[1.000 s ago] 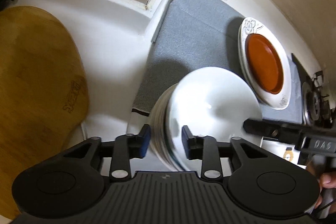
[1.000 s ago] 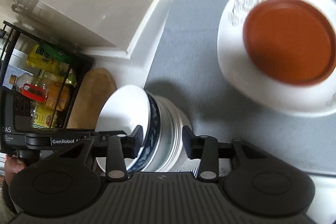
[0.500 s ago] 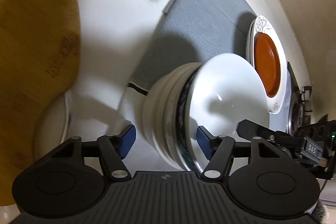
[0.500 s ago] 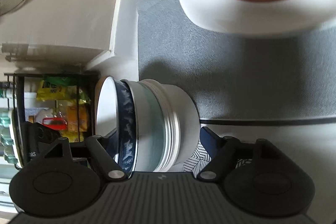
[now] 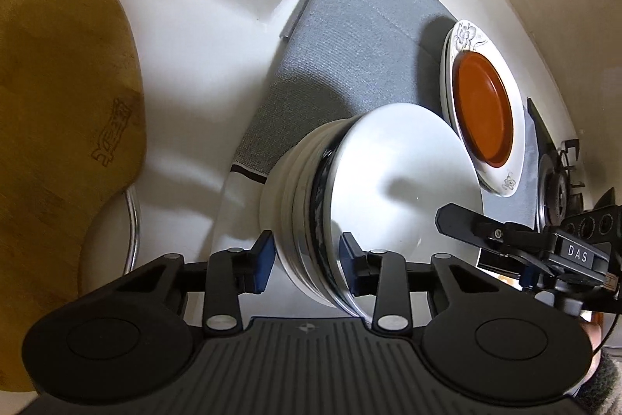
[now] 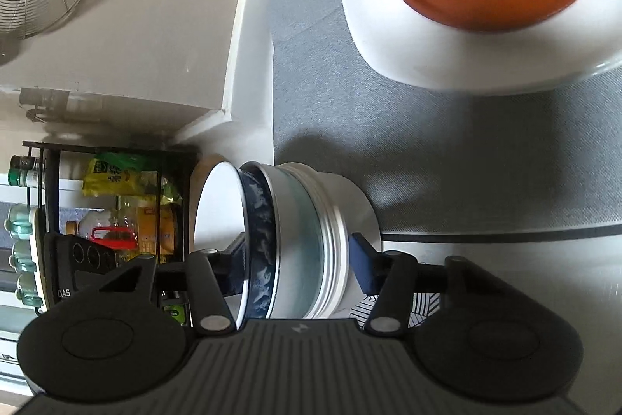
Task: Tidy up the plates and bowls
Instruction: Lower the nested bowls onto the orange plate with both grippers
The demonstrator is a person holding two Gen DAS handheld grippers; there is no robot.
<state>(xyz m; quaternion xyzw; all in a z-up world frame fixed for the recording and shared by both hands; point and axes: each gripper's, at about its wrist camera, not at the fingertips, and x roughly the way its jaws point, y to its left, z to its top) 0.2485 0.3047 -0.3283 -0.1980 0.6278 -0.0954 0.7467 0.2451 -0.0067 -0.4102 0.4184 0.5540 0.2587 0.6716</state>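
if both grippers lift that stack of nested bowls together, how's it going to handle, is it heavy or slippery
The stack of bowls holds several glazed nested pieces, so it is probably heavy for its size and fragile. The left gripper and right gripper each straddle its rims; shiny glaze may slip against the pads. The bowls differ in size, so they could shift or rattle if tilted.
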